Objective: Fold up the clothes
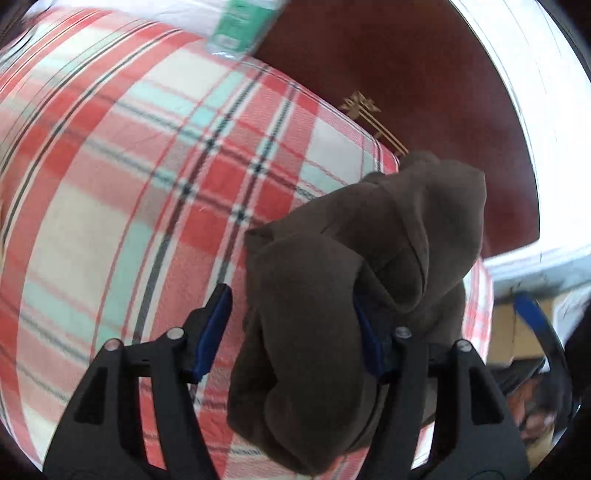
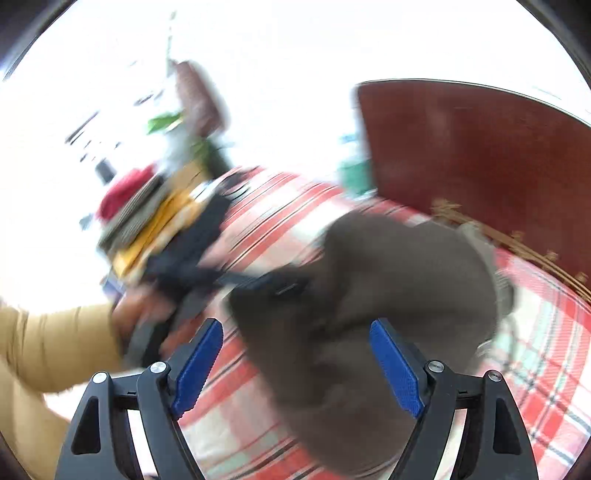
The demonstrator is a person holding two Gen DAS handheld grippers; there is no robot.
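A bunched brown garment (image 1: 351, 240) lies on the red, white and mint plaid bed cover (image 1: 129, 184). My left gripper (image 1: 291, 299) is open around it. The cloth drapes over the right blue pad (image 1: 369, 343), and the left pad (image 1: 214, 332) stands clear of it. In the blurred right wrist view the same brown garment (image 2: 406, 266) sits between the wide-apart blue pads of my right gripper (image 2: 295, 325), with neither pad pressing on it. A hand (image 2: 136, 310) in a mustard sleeve (image 2: 44, 343) holds the other black gripper at the garment's left side.
A dark red headboard (image 1: 406, 74) with a gold motif runs along the bed's far edge (image 2: 480, 147). A green and white pack (image 1: 240, 26) lies near it. A stack of folded clothes (image 2: 159, 218) sits at the bed's far left. A bright wall lies beyond.
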